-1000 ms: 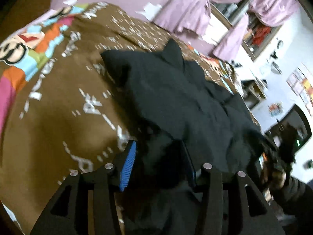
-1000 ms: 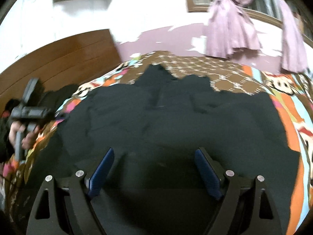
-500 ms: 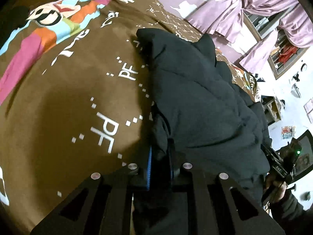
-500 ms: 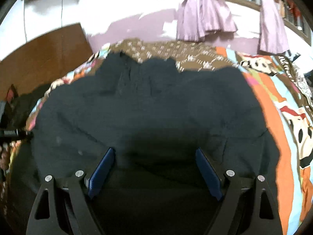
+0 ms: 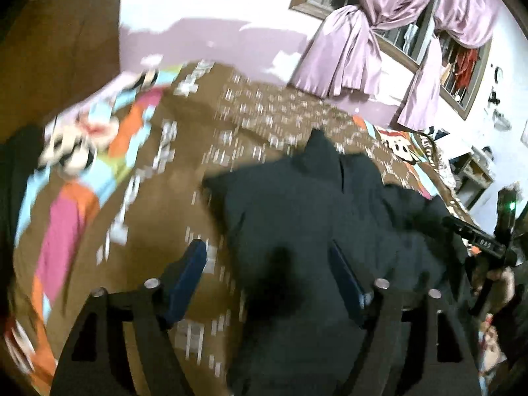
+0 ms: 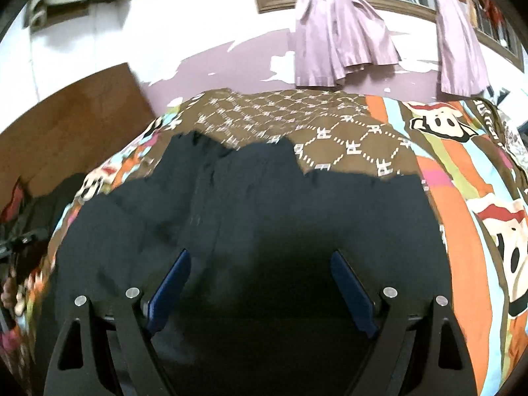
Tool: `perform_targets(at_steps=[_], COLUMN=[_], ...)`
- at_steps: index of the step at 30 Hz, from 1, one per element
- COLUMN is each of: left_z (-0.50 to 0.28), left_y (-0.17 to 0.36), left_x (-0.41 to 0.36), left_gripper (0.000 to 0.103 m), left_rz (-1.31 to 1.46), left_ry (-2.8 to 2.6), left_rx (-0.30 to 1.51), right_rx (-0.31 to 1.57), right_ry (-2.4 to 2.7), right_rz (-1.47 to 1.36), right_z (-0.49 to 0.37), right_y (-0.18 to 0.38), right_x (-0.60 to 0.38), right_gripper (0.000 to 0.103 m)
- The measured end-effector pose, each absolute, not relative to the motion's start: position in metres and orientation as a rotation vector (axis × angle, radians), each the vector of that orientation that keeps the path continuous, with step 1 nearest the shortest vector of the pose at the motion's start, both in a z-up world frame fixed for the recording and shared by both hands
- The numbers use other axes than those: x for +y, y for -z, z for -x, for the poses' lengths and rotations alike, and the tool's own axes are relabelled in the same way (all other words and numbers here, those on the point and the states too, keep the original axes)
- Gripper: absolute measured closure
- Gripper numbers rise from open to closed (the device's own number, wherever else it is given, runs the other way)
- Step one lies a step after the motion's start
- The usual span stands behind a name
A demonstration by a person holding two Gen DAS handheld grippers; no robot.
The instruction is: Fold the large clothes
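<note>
On the patterned bedspread [image 5: 138,264]: a dark garment [image 5: 313,231] spread out.
Left gripper [image 5: 269,270], jaws opening and empty, sits over its left edge; right gripper [image 6: 260,283], wide and empty, hovers over its middle.

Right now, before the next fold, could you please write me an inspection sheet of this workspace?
Surface: bed under a brown patterned bedspread with bright cartoon stripes along its edges.
Job's things: one large dark fabric garment spread flat on the bedspread, wrinkled.
Clutter: dark bundle at the bed's edge in the right wrist view; what it is cannot be told.
Grippers: left claw opening over the garment's edge, pads pressing nothing; right claw open above the garment.
Cables: nothing seen.
Surroundings: tied-back lilac satin curtains on a framed window, wooden headboard, wall with peeling purple paint.
</note>
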State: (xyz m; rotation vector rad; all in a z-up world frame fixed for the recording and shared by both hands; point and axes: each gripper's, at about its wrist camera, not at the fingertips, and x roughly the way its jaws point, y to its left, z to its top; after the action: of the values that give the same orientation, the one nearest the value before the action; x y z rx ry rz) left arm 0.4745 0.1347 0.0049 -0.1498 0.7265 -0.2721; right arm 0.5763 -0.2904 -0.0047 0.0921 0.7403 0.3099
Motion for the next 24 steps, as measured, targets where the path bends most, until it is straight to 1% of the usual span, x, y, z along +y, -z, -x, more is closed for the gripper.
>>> perform_targets(at_steps=[5,8,11,16,18,19,20,22,23,24], left_z=[-0.552,-0.598,-0.638,-0.683,-0.7,-0.701,-0.705,-0.702,-0.699,-0.695], left_y=[-0.016,-0.003,0.02,0.036,0.043,0.043,0.046,0.047,0.045,0.044], left_x=[0.083,0.065,0.051,0.045,0.041,0.038,0.035,0.034,0.037,0.038], left_gripper=[0.032,0.032,0.032,0.032,0.035,0.055,0.08,0.086,0.09,0.091], left_rz=[0.064,0.067,0.143,0.209,0.223,0.222,0.219,0.209,0.22,0.23], left_ry=[0.263,0.237,0.212,0.228,0.231,0.238,0.275,0.289,0.308,0.317], left_rx=[0.699,0.703,0.729,0.762,0.8,0.809,0.823,0.822,0.815,0.811], right_rx=[0.856,0.942,0.943,0.856,0.855,0.862,0.88,0.911,0.922,0.927], right_ry=[-0.204,-0.228,-0.262,-0.269,-0.268,-0.263,-0.252,-0.245,-0.235,-0.217], right_rz=[-0.147,-0.224,-0.337,-0.458,-0.478,-0.484,-0.476,-0.44,-0.423,-0.412], right_z=[-0.64,-0.681,-0.708,-0.731,-0.74,-0.744,-0.748,-0.752,-0.753,-0.753], right_y=[-0.024,-0.013,0.012,0.032,0.04,0.045,0.052,0.062,0.065,0.068], right_x=[-0.299,-0.296,-0.295,-0.298,-0.296,-0.293,-0.289,-0.28,-0.277,-0.276], right_gripper=[0.016,0.015,0.015,0.022,0.023,0.024,0.024,0.027,0.038,0.054])
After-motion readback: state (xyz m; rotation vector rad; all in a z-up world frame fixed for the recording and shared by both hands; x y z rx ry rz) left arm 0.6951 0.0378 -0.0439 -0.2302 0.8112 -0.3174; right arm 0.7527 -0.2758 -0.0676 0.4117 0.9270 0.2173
